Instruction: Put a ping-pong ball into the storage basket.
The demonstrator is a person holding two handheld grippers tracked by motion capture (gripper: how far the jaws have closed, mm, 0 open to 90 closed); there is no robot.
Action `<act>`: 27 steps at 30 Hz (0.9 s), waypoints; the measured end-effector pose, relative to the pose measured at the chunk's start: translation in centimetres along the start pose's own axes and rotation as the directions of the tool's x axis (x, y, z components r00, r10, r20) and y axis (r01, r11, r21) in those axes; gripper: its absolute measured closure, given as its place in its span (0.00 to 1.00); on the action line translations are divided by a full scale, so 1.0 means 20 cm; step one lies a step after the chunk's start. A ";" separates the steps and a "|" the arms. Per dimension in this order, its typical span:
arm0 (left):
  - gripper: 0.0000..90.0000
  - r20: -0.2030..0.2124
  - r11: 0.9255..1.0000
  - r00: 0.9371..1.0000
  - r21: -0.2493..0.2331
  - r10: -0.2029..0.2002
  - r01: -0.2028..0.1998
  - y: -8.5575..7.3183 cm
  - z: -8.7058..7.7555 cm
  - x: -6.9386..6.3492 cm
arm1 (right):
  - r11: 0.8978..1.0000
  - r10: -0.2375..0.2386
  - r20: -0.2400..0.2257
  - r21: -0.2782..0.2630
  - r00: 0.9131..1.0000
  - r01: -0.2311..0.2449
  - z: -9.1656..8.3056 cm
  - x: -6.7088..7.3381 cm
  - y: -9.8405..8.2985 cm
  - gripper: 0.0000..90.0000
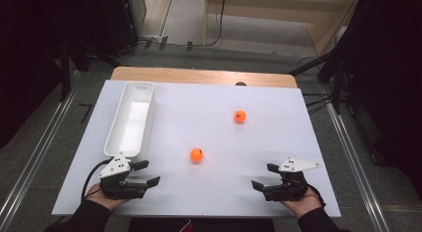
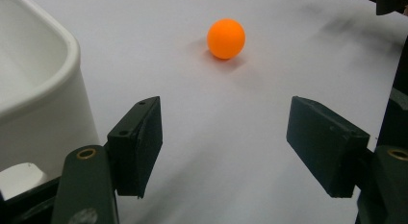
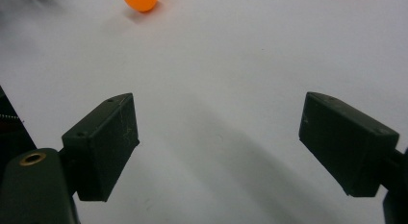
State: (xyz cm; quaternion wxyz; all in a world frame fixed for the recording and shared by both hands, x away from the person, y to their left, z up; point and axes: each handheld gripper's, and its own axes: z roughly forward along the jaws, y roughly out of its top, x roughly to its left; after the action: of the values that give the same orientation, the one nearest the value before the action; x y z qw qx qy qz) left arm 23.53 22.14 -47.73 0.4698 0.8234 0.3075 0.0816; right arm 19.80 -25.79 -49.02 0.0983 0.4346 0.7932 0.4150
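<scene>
Two orange balls lie on the white table top (image 1: pixel 214 132): the near ball (image 1: pixel 196 155) at the middle, the far ball (image 1: pixel 240 116) further back and right. A white oblong bin (image 1: pixel 130 120) stands at the left. My left gripper (image 1: pixel 149 173) rests at the front left, just before the bin's near end, open with nothing between its jaws. In the left gripper view the near ball (image 2: pixel 226 38) lies ahead of the left gripper (image 2: pixel 223 147), beside the bin (image 2: pixel 38 89). My right gripper (image 1: pixel 263 176) sits open and empty at the front right; an orange ball (image 3: pixel 140 1) lies far ahead of the right gripper (image 3: pixel 219 147).
The bin looks empty inside. A wooden table edge (image 1: pixel 199 75) shows behind the white top. Dark stands and cables (image 1: pixel 338 87) flank the table on the floor. Bare white surface lies between the two grippers.
</scene>
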 end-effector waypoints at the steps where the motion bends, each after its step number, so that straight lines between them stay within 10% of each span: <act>1: 0.32 0.000 1.000 1.000 0.000 0.000 0.000 0.00 0.00 0.00 | 1.000 0.000 0.000 0.000 1.000 0.000 0.00 0.00 0.00 0.13; 27: 0.32 0.018 1.000 1.000 -0.005 -0.017 0.017 0.02 0.01 0.02 | 1.000 0.007 0.003 0.001 1.000 -0.007 0.01 -0.02 -0.01 0.14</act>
State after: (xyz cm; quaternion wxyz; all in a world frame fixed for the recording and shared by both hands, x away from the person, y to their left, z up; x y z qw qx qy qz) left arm 24.02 21.99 -47.68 0.4755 0.8202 0.3099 0.0714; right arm 20.06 -25.99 -49.31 0.0981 0.4381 0.7917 0.4143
